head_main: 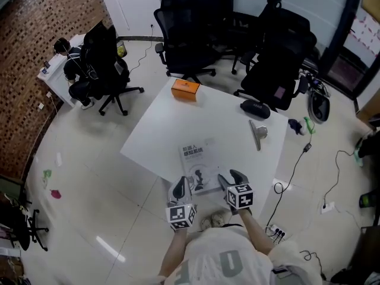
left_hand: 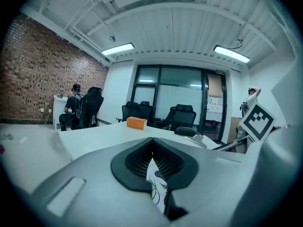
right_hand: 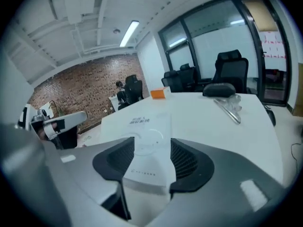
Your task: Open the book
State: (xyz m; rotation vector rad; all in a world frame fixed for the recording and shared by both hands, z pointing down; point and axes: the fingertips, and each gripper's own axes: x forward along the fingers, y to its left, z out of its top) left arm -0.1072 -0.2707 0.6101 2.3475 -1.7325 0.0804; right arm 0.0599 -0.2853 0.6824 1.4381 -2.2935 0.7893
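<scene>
White and set at an angle on a glossy pale floor, the table (head_main: 178,120) stands in an office with a brick wall (head_main: 35,52) to the left and black office chairs (head_main: 190,34) on its far side. A person (head_main: 76,64) sits at a desk by the brick wall.

An orange box (head_main: 185,88) stands near the table's far edge. A black case (head_main: 255,108) lies toward the right, with a metal clip-like piece (head_main: 257,133) just in front of it.

The book (head_main: 199,162) lies flat and closed near the table's near edge, its pale cover up, showing printed characters and a dark drawing.

The left gripper (head_main: 180,189) sits at the book's near left corner. In the left gripper view its jaws are drawn together until the tips meet. A thin strip of the illustrated cover (left_hand: 158,186) shows pinched between the pads.

The right gripper (head_main: 230,180) sits at the book's near right corner, close beside the left one. In the right gripper view its jaws stand wide apart, one on each side of the book's (right_hand: 147,145) near end. The pads lie just beside the book's edges, and whether they touch it cannot be told.
</scene>
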